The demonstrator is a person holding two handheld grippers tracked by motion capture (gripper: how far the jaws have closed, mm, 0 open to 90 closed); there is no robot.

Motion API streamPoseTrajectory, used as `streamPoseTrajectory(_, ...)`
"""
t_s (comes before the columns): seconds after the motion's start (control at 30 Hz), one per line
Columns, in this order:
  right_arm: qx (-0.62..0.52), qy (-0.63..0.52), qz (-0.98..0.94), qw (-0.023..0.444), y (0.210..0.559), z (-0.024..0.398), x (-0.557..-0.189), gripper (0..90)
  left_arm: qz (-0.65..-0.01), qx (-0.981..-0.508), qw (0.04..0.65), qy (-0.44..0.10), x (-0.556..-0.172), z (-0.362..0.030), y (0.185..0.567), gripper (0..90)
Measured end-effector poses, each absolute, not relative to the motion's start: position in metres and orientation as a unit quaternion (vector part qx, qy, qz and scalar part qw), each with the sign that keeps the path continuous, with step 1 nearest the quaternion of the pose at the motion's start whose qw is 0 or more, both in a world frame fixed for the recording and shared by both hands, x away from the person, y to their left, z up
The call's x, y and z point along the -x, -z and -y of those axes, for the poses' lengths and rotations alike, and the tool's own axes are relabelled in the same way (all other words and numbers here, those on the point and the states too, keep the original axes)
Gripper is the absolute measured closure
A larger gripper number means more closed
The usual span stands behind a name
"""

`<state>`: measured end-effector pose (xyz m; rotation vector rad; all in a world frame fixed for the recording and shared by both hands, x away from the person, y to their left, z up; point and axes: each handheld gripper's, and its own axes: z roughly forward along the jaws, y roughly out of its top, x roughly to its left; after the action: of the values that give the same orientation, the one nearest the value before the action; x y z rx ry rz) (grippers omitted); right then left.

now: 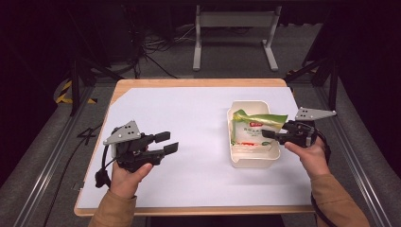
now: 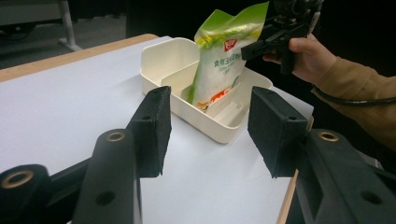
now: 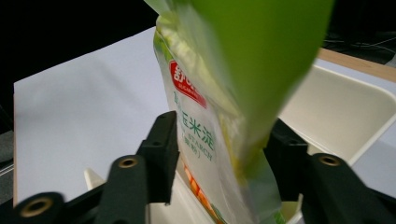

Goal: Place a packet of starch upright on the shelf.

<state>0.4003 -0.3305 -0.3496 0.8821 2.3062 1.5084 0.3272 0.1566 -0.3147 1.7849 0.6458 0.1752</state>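
A soft plastic bag point(image 1: 255, 127), green at the top and white below with printed lettering, is stood on end in the cream plastic bin point(image 1: 236, 158) near the right edge of the tabletop point(image 1: 189, 123), apparently so that it is kept upright by the bin's inner divider. The right gripper point(image 1: 270, 135) is held around the bag's upper part with its jaws parted; whether the pads touch it cannot be told. The left gripper point(image 1: 168, 143) is kept released and empty over the white sheet near the left edge, seemingly in waiting.
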Motion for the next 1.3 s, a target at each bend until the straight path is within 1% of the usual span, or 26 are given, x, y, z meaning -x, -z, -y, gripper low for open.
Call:
streamPoseTrajectory(0.07, -0.302, -0.517, -0.791, 0.130, 0.347, 0.329, -0.399, 42.8, -0.277, -0.762, 0.579, -0.082, -0.327, -0.159, 0.315, 48.4)
streamPoseTrajectory(0.1, -0.302, -0.517, -0.791, 0.130, 0.347, 0.329, -0.399, 42.8, -0.277, -0.762, 0.579, -0.082, -0.327, -0.159, 0.315, 47.6)
streamPoseTrajectory(0.13, -0.301, -0.516, -0.790, 0.135, 0.344, 0.328, -0.398, 40.2, -0.280, -0.760, 0.580, -0.084, -0.326, -0.160, 0.316, 47.6)
streamPoseTrajectory(0.2, -0.298, -0.523, -0.786, 0.144, 0.335, 0.329, -0.394, 35.2, -0.284, -0.757, 0.582, -0.091, -0.324, -0.164, 0.318, 44.1)
streamPoseTrajectory(0.33, -0.292, -0.528, -0.783, 0.152, 0.325, 0.332, -0.388, 32.3, -0.289, -0.752, 0.583, -0.106, -0.323, -0.168, 0.319, 40.5)
streamPoseTrajectory(0.4, -0.288, -0.528, -0.783, 0.159, 0.320, 0.334, -0.384, 31.8, -0.294, -0.749, 0.582, -0.118, -0.321, -0.172, 0.321, 39.6)
streamPoseTrajectory(0.6, -0.282, -0.528, -0.782, 0.175, 0.313, 0.341, -0.372, 30.8, -0.308, -0.745, 0.577, -0.130, -0.320, -0.177, 0.327, 37.0)
streamPoseTrajectory(0.8, -0.285, -0.519, -0.785, 0.184, 0.313, 0.349, -0.362, 30.3, -0.313, -0.748, 0.570, -0.132, -0.323, -0.179, 0.332, 35.7)
streamPoseTrajectory(1.1, -0.306, -0.503, -0.783, 0.199, 0.326, 0.371, -0.346, 29.7, -0.327, -0.746, 0.565, -0.131, -0.328, -0.184, 0.343, 35.4)
streamPoseTrajectory(1.3, -0.329, -0.501, -0.776, 0.196, 0.343, 0.384, -0.341, 29.4, -0.334, -0.747, 0.559, -0.133, -0.333, -0.187, 0.353, 35.4)
